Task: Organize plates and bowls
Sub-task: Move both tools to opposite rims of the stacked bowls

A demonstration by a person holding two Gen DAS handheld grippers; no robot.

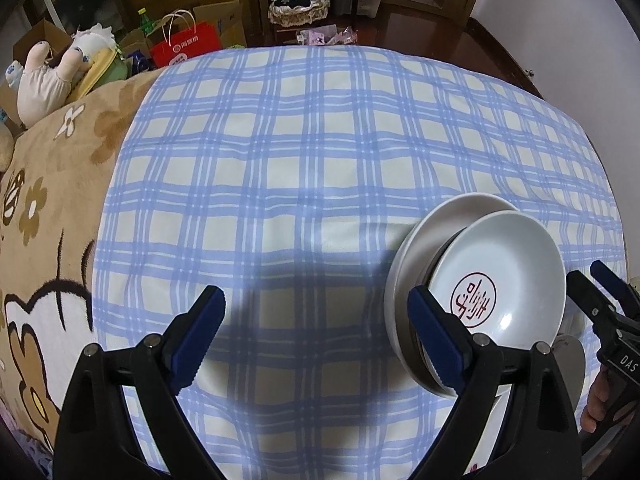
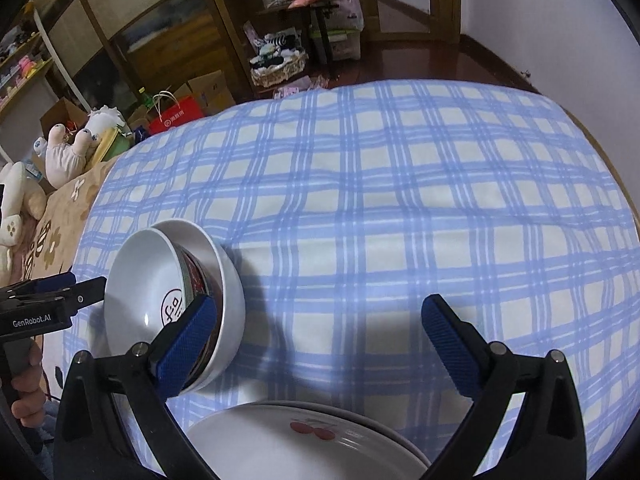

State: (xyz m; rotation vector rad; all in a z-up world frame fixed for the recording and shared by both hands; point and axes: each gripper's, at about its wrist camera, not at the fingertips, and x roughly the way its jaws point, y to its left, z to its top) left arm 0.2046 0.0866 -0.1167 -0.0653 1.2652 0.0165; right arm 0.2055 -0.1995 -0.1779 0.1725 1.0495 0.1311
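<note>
A stack of bowls (image 1: 460,256) sits on the blue checked cloth (image 1: 304,160): a white bowl with a red emblem (image 1: 504,280) nested on top, tilted. It also shows in the right wrist view (image 2: 148,284) at the left. My left gripper (image 1: 316,336) is open and empty, left of the stack. My right gripper (image 2: 316,344) is open and empty, right of the stack, above a white plate with red cherries (image 2: 304,444) at the near edge. The right gripper also shows in the left wrist view (image 1: 600,296).
A brown flowered blanket (image 1: 52,208) and plush toys (image 1: 52,72) lie at the left. Past the far edge are a red bag (image 1: 186,46), boxes, a basket (image 1: 298,4) and wooden furniture. The person's hand (image 2: 24,376) holds the left gripper's handle.
</note>
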